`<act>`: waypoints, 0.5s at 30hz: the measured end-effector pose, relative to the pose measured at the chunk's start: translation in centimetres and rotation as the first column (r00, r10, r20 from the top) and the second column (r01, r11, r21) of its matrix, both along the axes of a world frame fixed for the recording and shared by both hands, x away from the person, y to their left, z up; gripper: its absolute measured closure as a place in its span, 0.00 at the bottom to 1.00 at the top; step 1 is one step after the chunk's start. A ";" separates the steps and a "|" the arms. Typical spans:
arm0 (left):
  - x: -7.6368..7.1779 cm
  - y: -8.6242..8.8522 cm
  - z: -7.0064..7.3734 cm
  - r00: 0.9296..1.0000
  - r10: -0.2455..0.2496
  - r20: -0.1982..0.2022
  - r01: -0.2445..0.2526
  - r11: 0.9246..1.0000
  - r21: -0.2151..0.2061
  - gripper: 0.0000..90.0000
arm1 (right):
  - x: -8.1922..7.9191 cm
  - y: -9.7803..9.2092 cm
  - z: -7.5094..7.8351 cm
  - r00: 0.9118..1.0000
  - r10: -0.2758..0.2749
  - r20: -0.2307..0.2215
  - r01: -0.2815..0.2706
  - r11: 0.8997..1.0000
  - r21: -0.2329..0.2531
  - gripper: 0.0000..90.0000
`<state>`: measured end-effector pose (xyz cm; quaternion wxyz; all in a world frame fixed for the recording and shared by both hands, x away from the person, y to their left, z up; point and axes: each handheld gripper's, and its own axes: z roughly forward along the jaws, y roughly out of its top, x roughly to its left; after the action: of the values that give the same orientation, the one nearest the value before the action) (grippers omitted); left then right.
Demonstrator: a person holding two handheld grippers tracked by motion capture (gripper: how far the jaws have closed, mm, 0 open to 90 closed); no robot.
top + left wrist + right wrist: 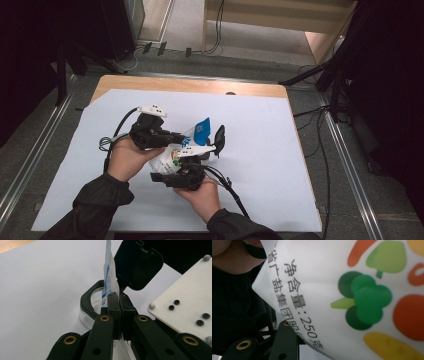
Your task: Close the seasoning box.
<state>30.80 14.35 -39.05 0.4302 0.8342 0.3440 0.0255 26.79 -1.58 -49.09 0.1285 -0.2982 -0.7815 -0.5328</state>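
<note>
Both grippers meet over mid-worktop, packet between them.

White printed plastic packet (pixel 192 142) held above the paper-covered worktop (pixel 260 165); left gripper (pixel 175 137) at its left, fingers (pixel 113 307) clamped on its edge; right gripper (pixel 187 167) on its near side. Black hinged-lid container (pixel 130 267) just behind the packet, lid up.

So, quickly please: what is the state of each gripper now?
Left gripper: shut on the white and blue packet.
Right gripper: at the same packet; open or shut cannot be told.
</note>
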 end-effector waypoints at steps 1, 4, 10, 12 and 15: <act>0.0 0.0 0.0 1.000 -0.001 0.005 0.001 1.000 0.004 1.00 | 0.0 0.0 0.0 1.000 0.000 0.001 0.000 1.000 -0.001 0.69; -0.1 0.1 0.1 1.000 0.000 0.006 0.000 1.000 -0.001 1.00 | 0.0 0.0 0.0 1.000 -0.001 0.004 0.001 1.000 -0.001 0.69; -0.1 0.2 0.2 1.000 0.004 0.004 -0.004 1.000 -0.001 1.00 | -0.1 0.0 0.0 1.000 -0.003 0.010 0.003 1.000 -0.001 0.69; -0.2 0.3 0.2 1.000 0.007 0.010 -0.007 1.000 -0.004 1.00 | -0.1 0.1 0.0 1.000 -0.004 0.012 0.004 1.000 -0.002 0.70; -0.3 0.2 0.4 1.000 0.006 0.016 -0.006 1.000 -0.009 1.00 | 0.0 0.0 0.0 1.000 -0.005 0.017 0.005 1.000 0.000 0.70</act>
<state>30.53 14.56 -38.70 0.4367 0.8309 0.3432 0.0319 26.78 -1.58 -49.09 0.1206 -0.2955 -0.7818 -0.5357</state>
